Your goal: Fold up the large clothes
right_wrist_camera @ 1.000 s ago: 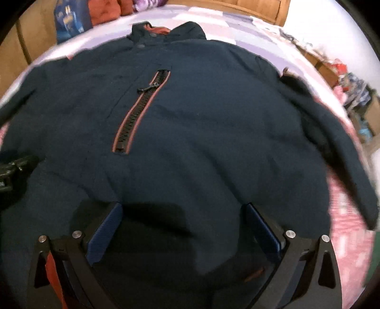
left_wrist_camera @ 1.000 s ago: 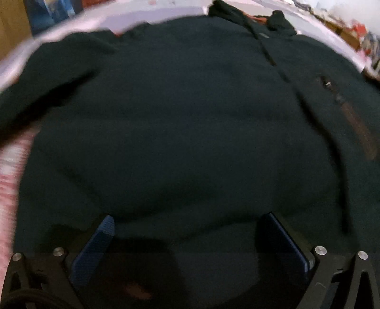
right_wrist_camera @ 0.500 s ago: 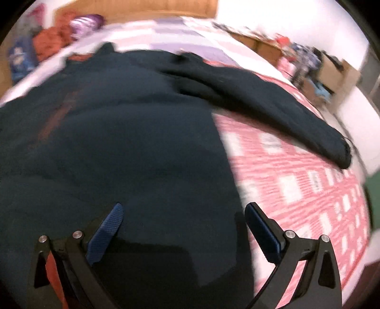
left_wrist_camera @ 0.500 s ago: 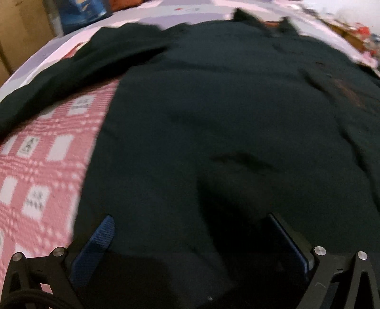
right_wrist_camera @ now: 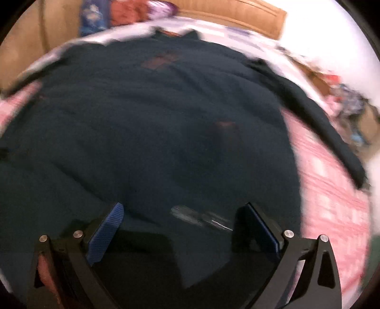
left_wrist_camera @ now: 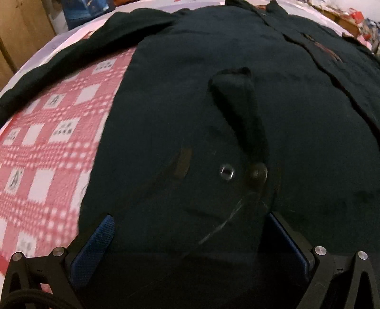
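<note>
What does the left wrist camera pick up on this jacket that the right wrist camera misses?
Only the left wrist view shows a metal snap, a loose tab and printed squares on the pink checked cover. Only the right wrist view shows the wooden headboard and the whole far sleeve. Both show the dark jacket spread flat, with the left gripper and right gripper open over it, holding nothing.

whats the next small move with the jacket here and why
Probably lower both open grippers, the left gripper and right gripper, and pinch the jacket near its bottom hem. It lies spread flat on the pink checked bedspread with sleeves out, and neither gripper holds fabric.
</note>
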Demonstrator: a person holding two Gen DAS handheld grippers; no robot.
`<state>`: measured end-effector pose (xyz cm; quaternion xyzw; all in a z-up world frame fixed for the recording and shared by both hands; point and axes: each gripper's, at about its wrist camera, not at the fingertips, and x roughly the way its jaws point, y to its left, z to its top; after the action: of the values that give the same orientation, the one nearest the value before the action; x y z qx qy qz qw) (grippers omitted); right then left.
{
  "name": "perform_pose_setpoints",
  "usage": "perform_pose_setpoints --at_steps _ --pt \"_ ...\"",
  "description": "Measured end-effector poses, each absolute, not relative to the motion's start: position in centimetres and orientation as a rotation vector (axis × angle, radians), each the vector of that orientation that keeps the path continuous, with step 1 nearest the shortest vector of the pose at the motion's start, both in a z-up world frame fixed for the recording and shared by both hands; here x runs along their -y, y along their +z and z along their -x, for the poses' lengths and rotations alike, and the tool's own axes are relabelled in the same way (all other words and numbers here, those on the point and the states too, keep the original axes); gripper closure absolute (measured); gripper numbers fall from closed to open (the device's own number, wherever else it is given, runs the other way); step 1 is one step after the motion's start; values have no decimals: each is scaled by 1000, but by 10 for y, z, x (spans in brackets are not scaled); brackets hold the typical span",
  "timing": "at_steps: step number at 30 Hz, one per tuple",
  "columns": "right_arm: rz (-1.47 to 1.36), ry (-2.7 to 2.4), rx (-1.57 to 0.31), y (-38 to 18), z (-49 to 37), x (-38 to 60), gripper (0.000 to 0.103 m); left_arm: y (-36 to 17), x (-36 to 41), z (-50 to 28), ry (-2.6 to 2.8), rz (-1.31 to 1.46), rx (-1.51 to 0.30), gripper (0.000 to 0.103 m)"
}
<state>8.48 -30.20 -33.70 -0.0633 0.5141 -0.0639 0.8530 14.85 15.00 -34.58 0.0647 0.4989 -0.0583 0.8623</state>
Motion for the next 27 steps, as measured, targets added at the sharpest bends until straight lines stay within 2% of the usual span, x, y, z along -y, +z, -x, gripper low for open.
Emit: perform_pose_setpoints --at_steps 4,10,17,22,27 --pt "88 -176 -1094 -328 -58 326 1 -345 -156 -131 -85 -123 -1042 0" --pt "119 -200 -1116 -330 -30 309 1 -343 -155 -120 -31 -124 -1047 0" --pt "7 -325 -1168 -324 -9 336 1 -331 -150 -140 9 -87 -1066 0" --pt "47 -272 -1110 -312 -56 325 1 -322 -118 -187 -43 -92 -1012 0" --pt "13 -155 -1023 -308 -141 307 1 -325 -76 -261 -114 -91 -966 0"
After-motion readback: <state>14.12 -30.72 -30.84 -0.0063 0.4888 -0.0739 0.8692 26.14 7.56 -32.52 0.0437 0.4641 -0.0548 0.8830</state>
